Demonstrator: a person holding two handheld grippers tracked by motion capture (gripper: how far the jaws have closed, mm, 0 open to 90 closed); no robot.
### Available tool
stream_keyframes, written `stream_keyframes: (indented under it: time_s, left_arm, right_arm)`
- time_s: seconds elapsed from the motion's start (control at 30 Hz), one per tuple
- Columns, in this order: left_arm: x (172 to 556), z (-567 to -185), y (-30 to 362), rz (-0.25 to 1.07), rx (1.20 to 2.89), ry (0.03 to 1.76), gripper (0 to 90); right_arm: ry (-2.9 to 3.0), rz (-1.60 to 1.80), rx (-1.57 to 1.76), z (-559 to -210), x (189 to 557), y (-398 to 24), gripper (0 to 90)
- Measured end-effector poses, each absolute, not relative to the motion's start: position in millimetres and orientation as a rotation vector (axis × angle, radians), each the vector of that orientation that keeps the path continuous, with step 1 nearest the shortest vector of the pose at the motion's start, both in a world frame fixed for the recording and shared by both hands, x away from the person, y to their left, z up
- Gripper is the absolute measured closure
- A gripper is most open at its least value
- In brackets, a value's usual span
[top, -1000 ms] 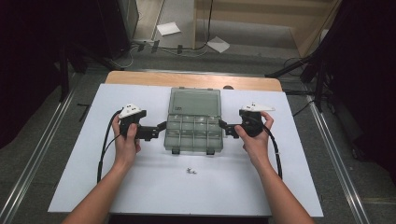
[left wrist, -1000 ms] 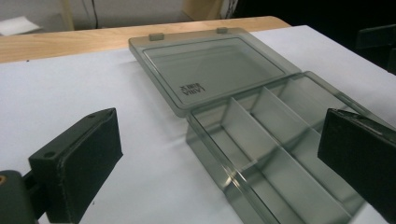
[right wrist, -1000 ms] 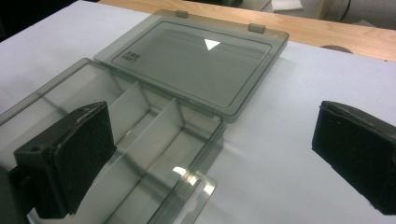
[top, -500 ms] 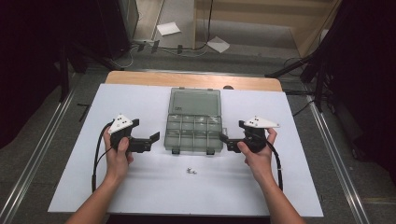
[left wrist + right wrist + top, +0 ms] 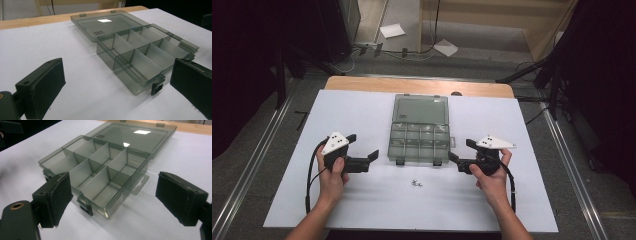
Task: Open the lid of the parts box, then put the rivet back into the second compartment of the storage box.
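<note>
A clear grey compartment box lies open mid-table, its lid flat behind it and its compartments bare. My left gripper sits off the box's front left corner, jaws open and nothing between them; in the left gripper view the box lies ahead. My right gripper is just off the front right corner. Its jaws have just been closing a little but stand wide open in the right gripper view. The box is ahead of its pads, untouched.
A few tiny metal parts lie on the white sheet in front of the box. The wooden table edge runs behind it. Metal rails flank the table, and cables and paper lie on the floor beyond.
Both hands have drawn back from the sides of the box toward the near edge of the table. The left gripper has also moved out to the left. The box has not moved.
</note>
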State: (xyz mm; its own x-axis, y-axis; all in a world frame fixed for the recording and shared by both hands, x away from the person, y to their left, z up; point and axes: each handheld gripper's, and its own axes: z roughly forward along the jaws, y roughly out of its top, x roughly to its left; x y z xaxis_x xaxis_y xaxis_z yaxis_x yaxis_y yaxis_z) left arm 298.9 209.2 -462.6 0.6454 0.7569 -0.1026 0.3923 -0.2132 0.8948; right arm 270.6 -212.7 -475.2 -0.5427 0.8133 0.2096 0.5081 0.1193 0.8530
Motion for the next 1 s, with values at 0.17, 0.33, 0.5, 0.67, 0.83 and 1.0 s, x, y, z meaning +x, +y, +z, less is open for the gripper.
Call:
stream_keyframes:
  time_s: [0.17,0.33,0.5,0.67,0.83,1.0]
  left_arm:
    - [292,-462,218,0.460,1.819,0.919,0.0]
    - [288,-463,225,0.463,1.817,0.933,0.0]
    - [283,-463,231,0.471,1.811,0.933,0.0]
    - [280,-465,235,0.469,1.805,0.940,0.0]
    - [276,-468,239,0.476,1.814,0.938,0.0]
    - [273,-469,242,0.494,1.794,0.940,0.0]
  right_arm:
    - [2.098,1.393,1.286,-474,263,-215,13.7]
    - [2.121,1.407,1.271,-472,259,-216,13.8]
    - [2.149,1.384,1.238,-468,257,-212,13.9]
    - [2.179,1.355,1.208,-463,256,-207,15.6]
    - [2.216,1.333,1.188,-463,257,-202,24.2]
    - [2.300,1.302,1.124,-460,255,-194,31.1]
